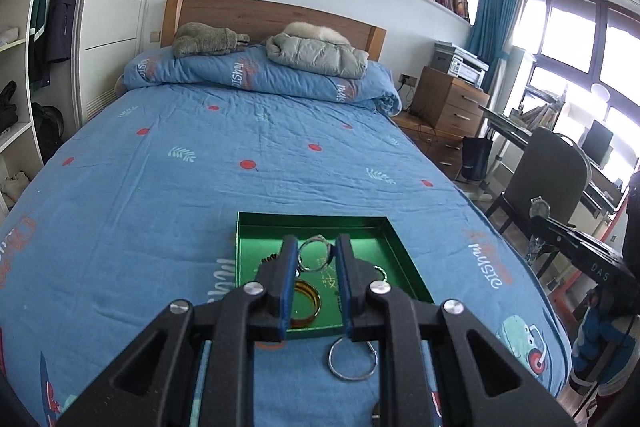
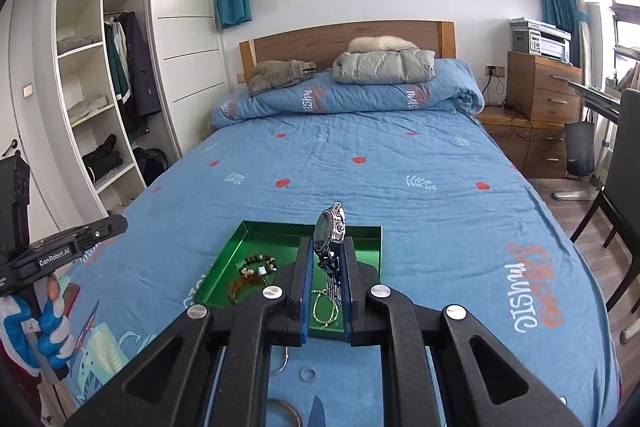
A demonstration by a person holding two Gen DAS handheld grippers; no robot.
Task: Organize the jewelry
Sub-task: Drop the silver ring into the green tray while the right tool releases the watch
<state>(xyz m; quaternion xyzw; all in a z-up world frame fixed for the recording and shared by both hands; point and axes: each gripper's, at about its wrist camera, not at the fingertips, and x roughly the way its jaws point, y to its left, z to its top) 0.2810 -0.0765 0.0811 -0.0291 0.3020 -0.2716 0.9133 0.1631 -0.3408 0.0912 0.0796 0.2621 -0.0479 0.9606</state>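
My right hand-held gripper (image 2: 327, 259) grips the watch (image 2: 330, 233) over the green tray (image 2: 256, 231); left hand-held gripper (image 1: 317, 259) hangs open, empty; rings (image 1: 354, 358) wait at the bed's near edge.

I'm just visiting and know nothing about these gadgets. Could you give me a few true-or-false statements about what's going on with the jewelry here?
1. The right tongs grip a silver watch. True.
2. The tray is red. False: it is green.
3. A beaded bracelet lies inside the tray. True.
4. All the jewelry is already in the tray. False: a silver bangle lies on the bedspread just outside it.
5. The left tongs hold a necklace. False: they are open, holding nothing.
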